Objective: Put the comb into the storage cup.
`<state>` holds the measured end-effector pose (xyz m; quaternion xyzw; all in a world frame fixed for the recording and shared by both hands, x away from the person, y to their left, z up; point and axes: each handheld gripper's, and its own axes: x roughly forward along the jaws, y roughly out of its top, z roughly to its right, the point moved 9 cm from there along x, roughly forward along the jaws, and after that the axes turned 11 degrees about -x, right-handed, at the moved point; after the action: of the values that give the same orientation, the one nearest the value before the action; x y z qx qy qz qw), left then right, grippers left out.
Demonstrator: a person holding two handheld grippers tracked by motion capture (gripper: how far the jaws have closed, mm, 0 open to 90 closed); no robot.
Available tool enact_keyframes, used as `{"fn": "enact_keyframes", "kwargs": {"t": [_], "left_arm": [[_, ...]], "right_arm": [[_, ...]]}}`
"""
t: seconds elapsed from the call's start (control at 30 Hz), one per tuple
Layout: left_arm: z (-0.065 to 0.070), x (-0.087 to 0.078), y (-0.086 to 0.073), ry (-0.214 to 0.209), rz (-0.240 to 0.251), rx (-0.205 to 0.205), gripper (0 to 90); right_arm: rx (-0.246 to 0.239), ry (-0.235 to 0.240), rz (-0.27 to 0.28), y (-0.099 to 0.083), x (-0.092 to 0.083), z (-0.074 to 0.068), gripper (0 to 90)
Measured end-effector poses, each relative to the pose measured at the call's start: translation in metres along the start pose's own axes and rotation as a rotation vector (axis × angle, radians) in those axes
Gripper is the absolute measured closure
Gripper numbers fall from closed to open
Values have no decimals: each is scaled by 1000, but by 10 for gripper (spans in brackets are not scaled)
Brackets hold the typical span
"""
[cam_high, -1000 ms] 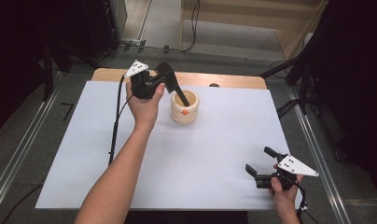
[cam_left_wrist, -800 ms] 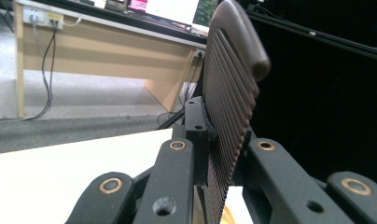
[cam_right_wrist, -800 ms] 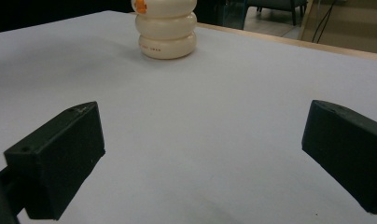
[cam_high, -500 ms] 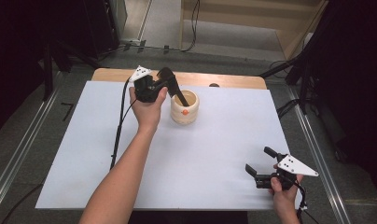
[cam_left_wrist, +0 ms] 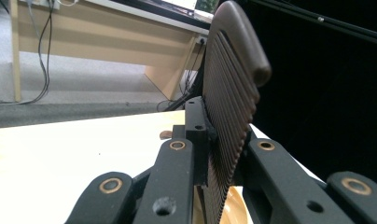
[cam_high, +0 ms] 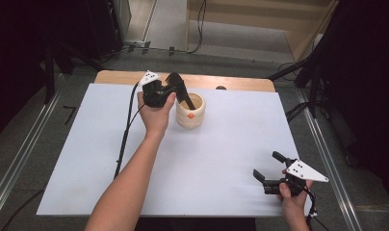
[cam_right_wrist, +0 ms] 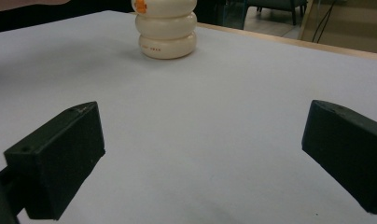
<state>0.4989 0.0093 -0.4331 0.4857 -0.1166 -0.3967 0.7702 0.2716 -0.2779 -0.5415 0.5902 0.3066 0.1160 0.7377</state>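
A cream ribbed cup with an orange mark stands on the white sheet at the back middle; the right gripper view has the cup far ahead. My left gripper hovers just left of the cup's rim, shut on a dark brown comb that slants down into the cup's mouth. In the left gripper view the comb stands upright with its ridged teeth clamped between the black jaws. My right gripper rests near the front right corner, open and with nothing between its fingers.
The white sheet covers a wooden table whose bare edge runs along the back. The left gripper's cable trails down the sheet's left side. Metal rails flank the table.
My left hand has sunk a little and shifted toward the cup, and the comb's lower end has gone deeper into it. The right gripper has stayed put.
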Motion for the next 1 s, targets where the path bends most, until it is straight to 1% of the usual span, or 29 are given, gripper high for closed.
{"fn": "enact_keyframes", "kwargs": {"t": [0.27, 0.37, 0.63, 0.73, 0.83, 0.87, 0.93, 1.0], "left_arm": [[-8, 4, -10, 5, -14, -30, 842], [-9, 5, -12, 3, -19, -33, 842], [-11, 8, -16, 18, -26, -52, 841], [-12, 9, -17, 11, -33, -71, 841], [-13, 9, -17, 14, -35, -76, 836], [-14, 8, -17, 18, -35, -76, 829], [-16, 8, -17, 29, -37, -74, 785], [-15, 7, -16, 39, -38, -69, 725]], "right_arm": [[-4, -1, -3, 0, 0, 0, 0], [-2, -1, -3, 0, 0, 0, 0], [-1, -4, -2, 0, 1, 0, 0], [-1, -6, -4, -1, 1, 0, 0], [1, -10, -5, -1, 1, 1, 0], [1, -10, -6, -1, 2, 1, 0], [-2, -10, -6, -1, 2, 1, 0], [-4, -9, -7, -1, 2, 0, 0]]}}
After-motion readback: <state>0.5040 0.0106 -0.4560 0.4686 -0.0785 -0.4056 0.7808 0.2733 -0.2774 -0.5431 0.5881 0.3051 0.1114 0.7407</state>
